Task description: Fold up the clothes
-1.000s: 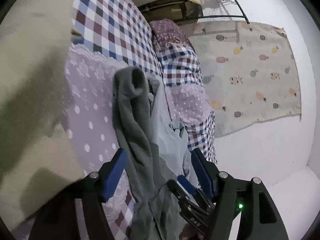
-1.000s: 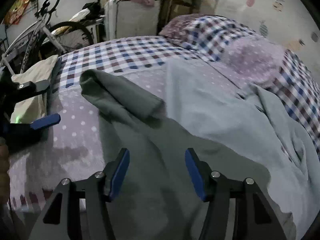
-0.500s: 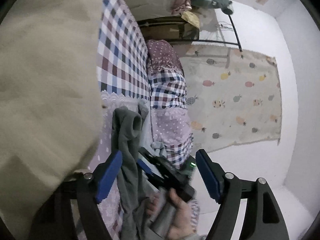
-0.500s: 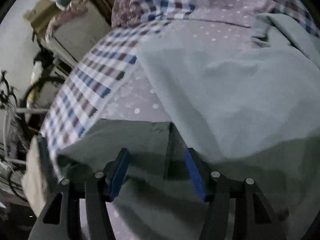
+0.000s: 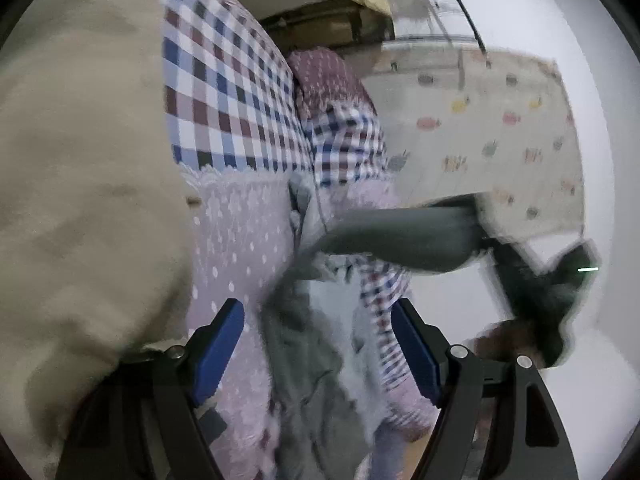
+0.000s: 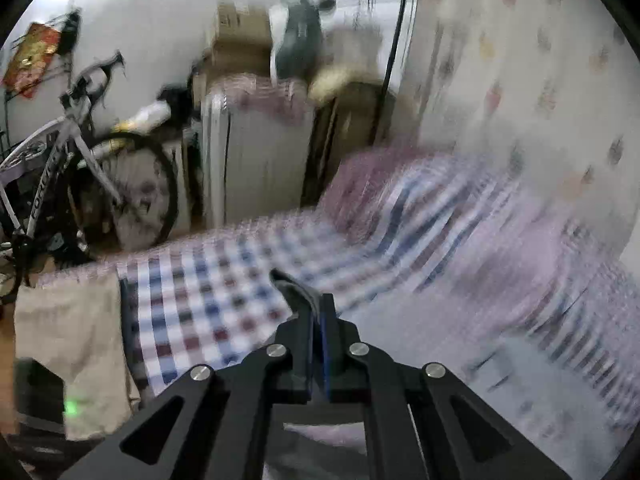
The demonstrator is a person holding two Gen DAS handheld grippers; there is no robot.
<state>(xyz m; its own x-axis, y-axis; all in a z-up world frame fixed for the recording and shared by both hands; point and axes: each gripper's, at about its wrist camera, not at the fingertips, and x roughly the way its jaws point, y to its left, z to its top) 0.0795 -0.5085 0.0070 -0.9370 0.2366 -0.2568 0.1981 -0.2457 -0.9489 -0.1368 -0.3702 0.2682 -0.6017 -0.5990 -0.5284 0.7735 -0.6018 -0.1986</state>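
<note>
Garment point(image 5: 312, 380) btwn L gripper point(image 5: 316, 344) jaws, spread, no grip | R gripper point(image 6: 318, 320) jaws pinching its edge

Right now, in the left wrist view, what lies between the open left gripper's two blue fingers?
The left gripper holds nothing; between its fingers the grey garment lies crumpled on the dotted bedspread.

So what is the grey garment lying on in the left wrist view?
The grey garment lies on a bed cover, lilac with white dots there, checked further up. One part is lifted off toward the right gripper. What lies beneath the cover is hidden.
</note>
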